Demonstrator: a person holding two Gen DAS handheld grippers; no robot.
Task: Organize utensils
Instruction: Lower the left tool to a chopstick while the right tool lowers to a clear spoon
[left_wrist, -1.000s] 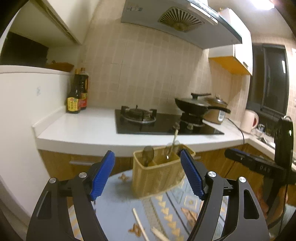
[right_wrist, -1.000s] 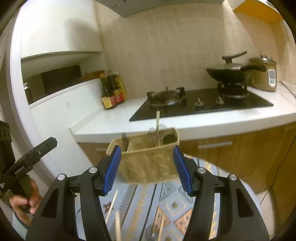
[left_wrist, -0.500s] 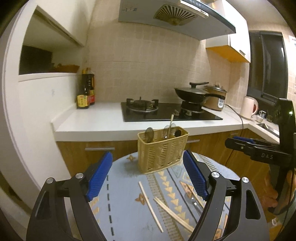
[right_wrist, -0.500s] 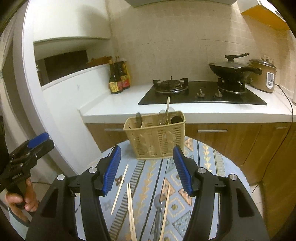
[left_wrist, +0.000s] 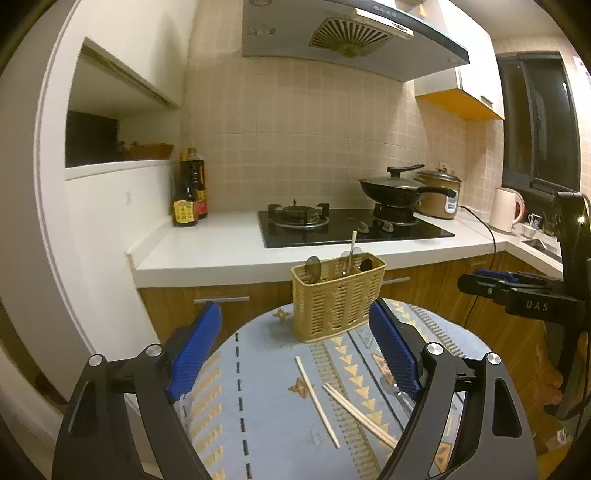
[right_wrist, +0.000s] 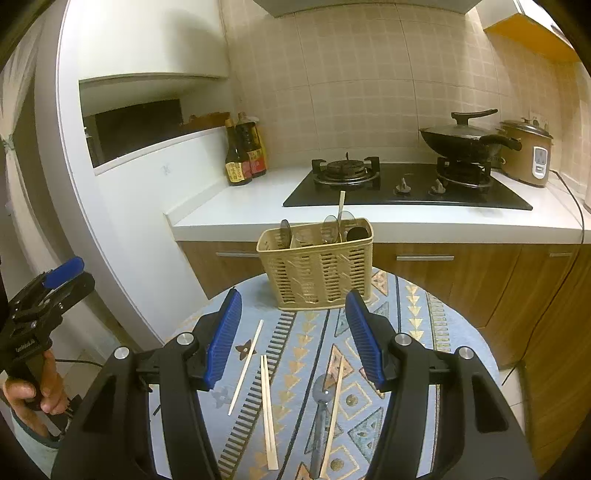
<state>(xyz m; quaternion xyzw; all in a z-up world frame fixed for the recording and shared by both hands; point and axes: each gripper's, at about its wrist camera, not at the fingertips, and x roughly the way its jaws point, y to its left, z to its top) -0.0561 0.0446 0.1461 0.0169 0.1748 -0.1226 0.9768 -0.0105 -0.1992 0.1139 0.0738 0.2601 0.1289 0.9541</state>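
**Both grippers hang empty over the round table**

The left gripper (left_wrist: 295, 347) hovers above the patterned tablecloth (left_wrist: 258, 406), its blue pads spread wide; the jaws have just been opening, with nothing clamped between them. The right gripper (right_wrist: 291, 332) holds its pads about half apart, also gripping nothing. At the table's far edge stands the yellow utensil basket (right_wrist: 317, 273), upright, with spoons and one chopstick poking out of its compartments. Loose chopsticks (right_wrist: 267, 406) lie scattered on the cloth near the grippers, one resting across a grey spoon (right_wrist: 321, 398). Behind the table runs the white counter (left_wrist: 207, 251) with a gas hob (left_wrist: 351, 229), a lidded wok (left_wrist: 395, 184) and two sauce bottles (left_wrist: 188, 192).
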